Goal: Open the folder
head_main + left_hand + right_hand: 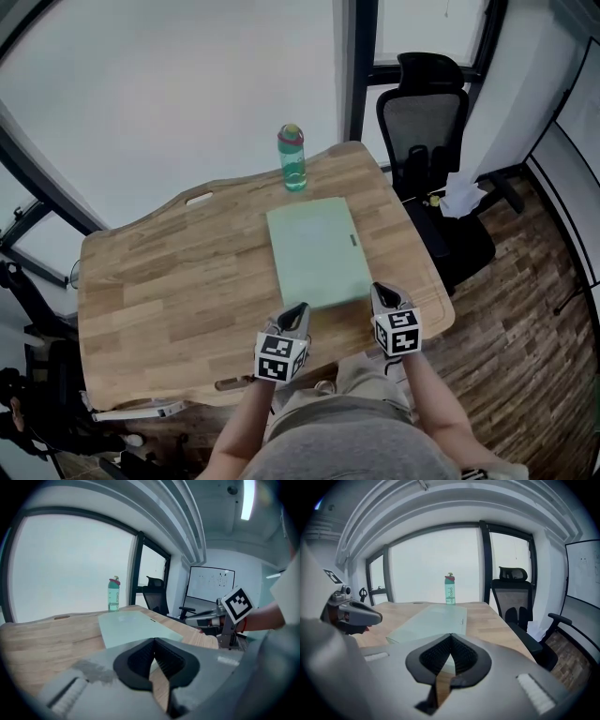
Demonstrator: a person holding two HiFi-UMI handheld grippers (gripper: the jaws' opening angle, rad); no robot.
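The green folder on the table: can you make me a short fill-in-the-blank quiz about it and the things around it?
The green folder lies flat and ____ on the wooden table.
Beyond its far edge stands a teal drinking ____.
The left claw and the right claw are by its near edge, both with jaws ____, gripping nothing.
Missing words: closed; bottle; shut.

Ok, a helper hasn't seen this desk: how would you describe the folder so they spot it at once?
Find the big wooden table. Near its middle, in front of the teal bottle, lies the folder. It is the only flat thing there: a pale green rectangle, closed, with a small tab on its right edge.
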